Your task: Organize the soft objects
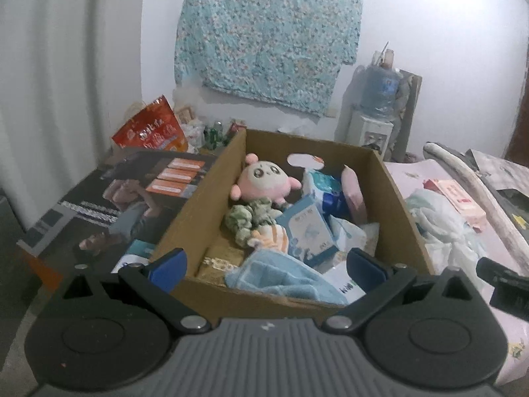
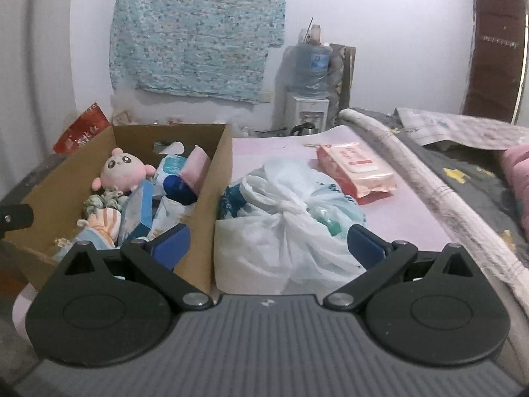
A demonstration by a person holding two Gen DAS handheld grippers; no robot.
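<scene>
The cardboard box (image 1: 211,185) sits on the bed with a pink plush toy (image 1: 264,178), tissue packs and a blue towel (image 1: 281,278) already heaped inside, so the sorting looks well along. Both tools are empty: the left gripper (image 1: 267,261) hangs wide open at the near rim of the box, and the right gripper (image 2: 267,244) is just as wide open, pointed at the knotted white plastic bag (image 2: 287,218) lying just beside the box's right wall. A pink wipes pack (image 2: 355,168) lies behind it on the pink sheet (image 2: 396,218). I'd say the bag is next: the right gripper needs to close on the bunched knot, lift, and carry it left over the wall
</scene>
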